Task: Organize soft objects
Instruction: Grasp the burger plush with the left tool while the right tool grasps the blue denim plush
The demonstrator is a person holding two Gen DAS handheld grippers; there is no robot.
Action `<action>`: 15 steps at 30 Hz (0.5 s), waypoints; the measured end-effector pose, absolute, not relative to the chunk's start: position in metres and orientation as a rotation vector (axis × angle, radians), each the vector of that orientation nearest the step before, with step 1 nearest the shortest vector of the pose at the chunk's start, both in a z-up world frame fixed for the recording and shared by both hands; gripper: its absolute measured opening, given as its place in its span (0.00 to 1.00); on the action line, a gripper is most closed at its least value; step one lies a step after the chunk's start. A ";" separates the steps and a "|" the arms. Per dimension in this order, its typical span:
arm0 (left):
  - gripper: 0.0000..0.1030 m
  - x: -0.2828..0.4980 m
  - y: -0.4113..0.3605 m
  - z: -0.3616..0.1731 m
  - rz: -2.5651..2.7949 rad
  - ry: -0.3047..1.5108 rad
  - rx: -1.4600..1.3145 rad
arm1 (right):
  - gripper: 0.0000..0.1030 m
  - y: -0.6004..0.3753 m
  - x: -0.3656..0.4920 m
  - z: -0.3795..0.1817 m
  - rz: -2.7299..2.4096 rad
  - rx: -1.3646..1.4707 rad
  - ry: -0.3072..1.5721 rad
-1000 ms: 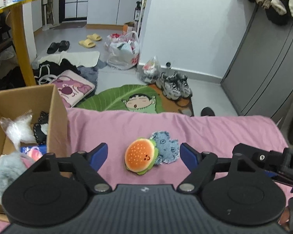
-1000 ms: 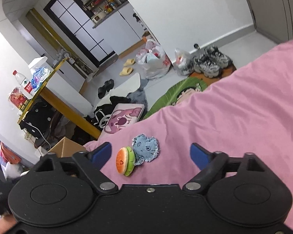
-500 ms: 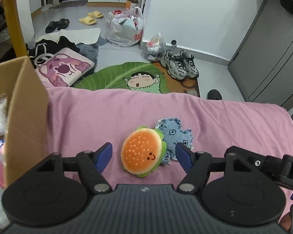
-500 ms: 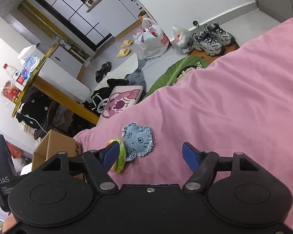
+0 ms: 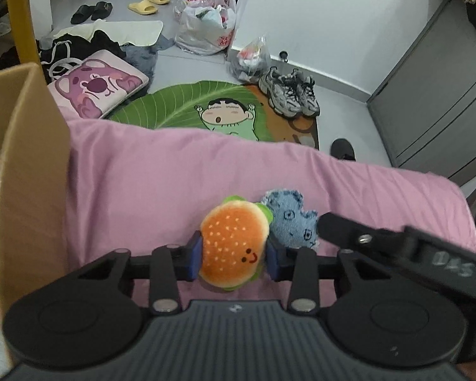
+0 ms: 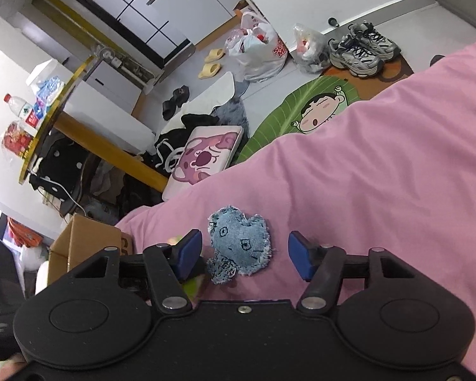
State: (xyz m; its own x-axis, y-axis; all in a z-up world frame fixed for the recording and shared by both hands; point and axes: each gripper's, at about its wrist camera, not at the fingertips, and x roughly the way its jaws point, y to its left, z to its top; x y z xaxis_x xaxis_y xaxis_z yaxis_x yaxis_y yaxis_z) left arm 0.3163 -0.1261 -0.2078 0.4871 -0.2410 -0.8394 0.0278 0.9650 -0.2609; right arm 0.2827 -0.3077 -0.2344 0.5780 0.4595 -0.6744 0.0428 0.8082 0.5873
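My left gripper is shut on a plush hamburger that lies on the pink bed sheet. A blue denim heart-shaped toy touches the burger's right side. In the right wrist view my right gripper is open, with the denim toy lying between its blue pads on the sheet. Only a green sliver of the burger shows behind the left pad. One of the right gripper's fingers reaches into the left wrist view beside the denim toy.
A cardboard box with soft items stands on the bed at the left, also in the right wrist view. Past the bed edge lie a green cartoon rug, a pink cushion, sneakers and plastic bags.
My left gripper has moved forward and closed on the hamburger. My right gripper has moved in until the denim toy lies between its open pads.
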 end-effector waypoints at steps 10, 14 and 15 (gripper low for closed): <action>0.37 0.312 -0.111 -0.185 -0.165 0.989 -0.250 | 0.58 -0.286 0.296 -0.244 0.245 0.547 0.982; 0.37 0.312 -0.103 -0.182 -0.166 0.972 -0.268 | 0.37 -0.278 0.299 -0.242 0.212 0.482 0.988; 0.37 0.311 -0.101 -0.182 -0.167 0.968 -0.272 | 0.36 -0.277 0.299 -0.240 0.210 0.469 0.993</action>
State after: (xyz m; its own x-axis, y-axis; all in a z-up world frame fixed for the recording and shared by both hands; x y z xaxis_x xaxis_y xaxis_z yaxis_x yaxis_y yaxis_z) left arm 0.3112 -0.1008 -0.1819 0.5578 -0.2600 -0.7882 0.0184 0.9533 -0.3014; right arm 0.2992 -0.2765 -0.2403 0.5361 0.3781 -0.7547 0.0410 0.8814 0.4707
